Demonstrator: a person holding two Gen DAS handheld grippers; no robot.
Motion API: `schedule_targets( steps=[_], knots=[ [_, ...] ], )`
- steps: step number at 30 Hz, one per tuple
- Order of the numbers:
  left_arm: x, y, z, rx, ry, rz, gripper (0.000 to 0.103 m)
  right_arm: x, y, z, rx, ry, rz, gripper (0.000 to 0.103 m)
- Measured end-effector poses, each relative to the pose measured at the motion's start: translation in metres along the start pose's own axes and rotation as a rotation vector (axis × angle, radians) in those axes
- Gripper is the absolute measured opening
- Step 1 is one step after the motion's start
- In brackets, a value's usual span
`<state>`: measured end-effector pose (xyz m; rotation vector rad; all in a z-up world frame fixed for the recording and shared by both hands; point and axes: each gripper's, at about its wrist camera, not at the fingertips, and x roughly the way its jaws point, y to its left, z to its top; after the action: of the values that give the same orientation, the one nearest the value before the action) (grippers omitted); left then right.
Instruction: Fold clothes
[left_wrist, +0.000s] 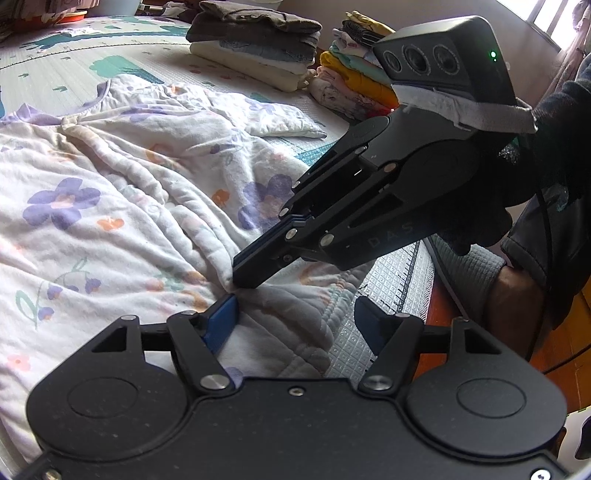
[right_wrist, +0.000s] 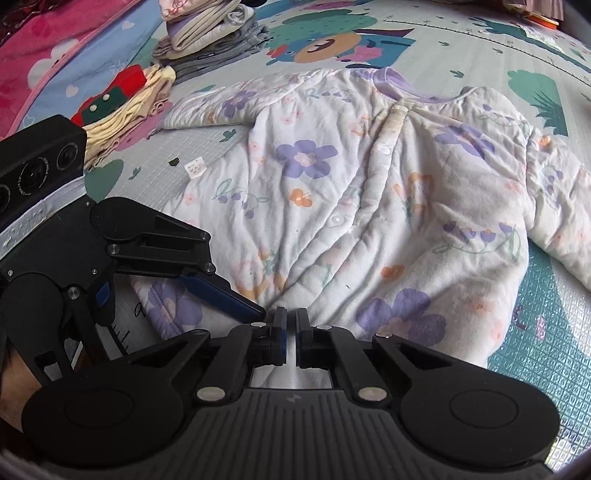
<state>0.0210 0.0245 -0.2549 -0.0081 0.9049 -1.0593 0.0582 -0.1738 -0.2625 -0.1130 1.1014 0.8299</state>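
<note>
A white padded garment (right_wrist: 369, 192) with purple and orange flowers lies spread front-up on the play mat, its purple-trimmed neckline at the far end. My right gripper (right_wrist: 291, 332) is shut on a pinch of the garment's near hem, with white cloth showing between the pads. The left wrist view shows the same grip from the side, where the right gripper (left_wrist: 251, 275) presses down into the garment (left_wrist: 110, 192). My left gripper (left_wrist: 295, 321) stands open just beside it, and the hem lies loose between its blue pads (left_wrist: 221, 325). In the right wrist view the left gripper (right_wrist: 177, 306) comes in from the left.
Stacks of folded clothes stand at the mat's far side: a brown and cream stack (left_wrist: 255, 40) and a colourful stack (left_wrist: 354, 77). In the right wrist view they are the grey stack (right_wrist: 207, 40) and the cream stack (right_wrist: 125, 107). A small white label (right_wrist: 195, 168) lies on the mat. The mat's edge (left_wrist: 399, 280) runs close by me.
</note>
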Motion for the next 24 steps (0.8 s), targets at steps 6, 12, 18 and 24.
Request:
schedule_targets(
  steps=[6, 12, 18, 24],
  knots=[
    [0.001, 0.000, 0.000, 0.000, 0.000, -0.002, 0.071, 0.002, -0.004, 0.001, 0.055, 0.007, 0.007, 0.005],
    [0.001, 0.001, 0.000, -0.004, 0.000, -0.006, 0.072, 0.007, -0.009, 0.012, 0.116, 0.075, 0.014, 0.005],
    [0.001, 0.001, 0.000, -0.010, -0.001, -0.011, 0.074, 0.016, -0.005, 0.030, 0.117, 0.185, -0.008, 0.005],
    [0.002, 0.000, 0.001, -0.011, -0.002, -0.009, 0.075, 0.021, -0.003, 0.036, 0.122, 0.238, -0.022, 0.005]
  ],
)
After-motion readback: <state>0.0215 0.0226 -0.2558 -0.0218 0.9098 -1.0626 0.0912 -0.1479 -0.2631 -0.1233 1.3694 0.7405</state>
